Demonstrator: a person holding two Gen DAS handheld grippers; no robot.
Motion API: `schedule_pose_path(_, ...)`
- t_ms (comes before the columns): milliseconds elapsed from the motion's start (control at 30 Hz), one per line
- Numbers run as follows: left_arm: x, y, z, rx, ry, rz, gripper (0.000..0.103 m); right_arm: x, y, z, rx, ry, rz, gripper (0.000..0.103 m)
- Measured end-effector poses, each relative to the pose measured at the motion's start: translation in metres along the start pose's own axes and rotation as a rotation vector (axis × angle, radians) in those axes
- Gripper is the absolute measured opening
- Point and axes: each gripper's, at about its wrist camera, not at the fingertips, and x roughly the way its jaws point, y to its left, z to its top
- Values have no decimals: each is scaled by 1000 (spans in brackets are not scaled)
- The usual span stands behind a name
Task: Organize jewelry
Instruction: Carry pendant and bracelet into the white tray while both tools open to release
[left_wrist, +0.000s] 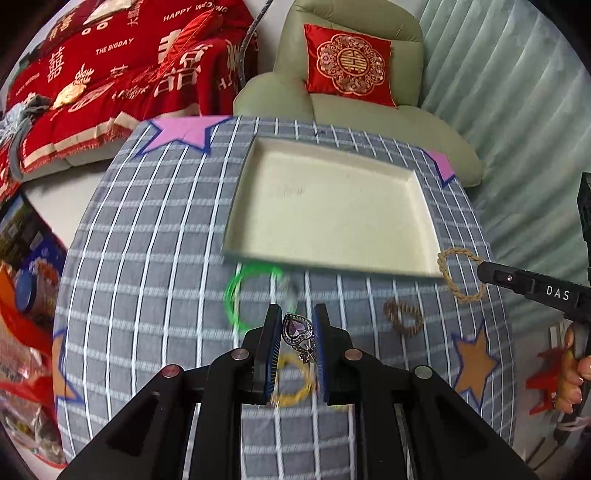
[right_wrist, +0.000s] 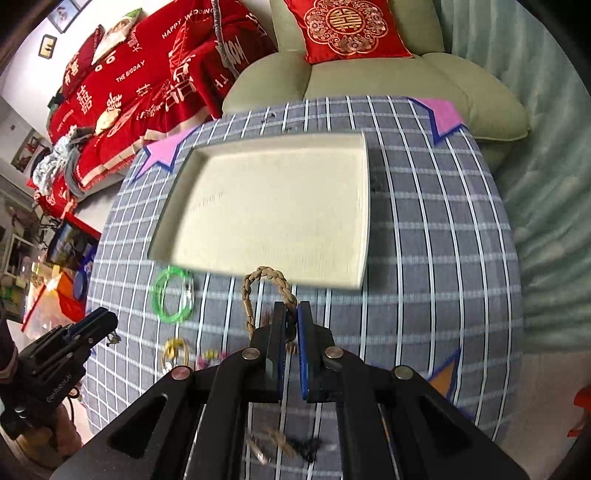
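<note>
Black "DAS" right gripper (right_wrist: 291, 317) pinches braided bracelet (right_wrist: 258, 291); left gripper (left_wrist: 297, 325) pinches ring (left_wrist: 297, 330).

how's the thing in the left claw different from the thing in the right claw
The left claw holds a small silver ring with a purple heart stone; the right claw holds a tan braided rope bracelet. The ring is rigid metal and compact; the bracelet is a larger woven loop. Both are pinched above the checked cloth.

- The ring (left_wrist: 297, 329) looks like dark silvery metal, with a glossy, faceted purple stone.
- The braided bracelet (right_wrist: 266, 291) is rough tan cord.
- The green bangle (right_wrist: 173, 293) seems glossy, translucent plastic.
- The tray (right_wrist: 177, 229) looks matt cream.
- The tablecloth (right_wrist: 443, 240) is woven checked cloth.
- The left tool (left_wrist: 297, 314) is matt black plastic with ribbed blue pads.
</note>
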Motion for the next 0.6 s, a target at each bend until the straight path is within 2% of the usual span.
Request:
schedule_pose_path(300,61,-19,64,18,-22,48,27,55,-20,58,21,34,53,6)
schedule_pose_path(600,132,-24,85,46,45,146,27,113,-36,78,32,92,40,6)
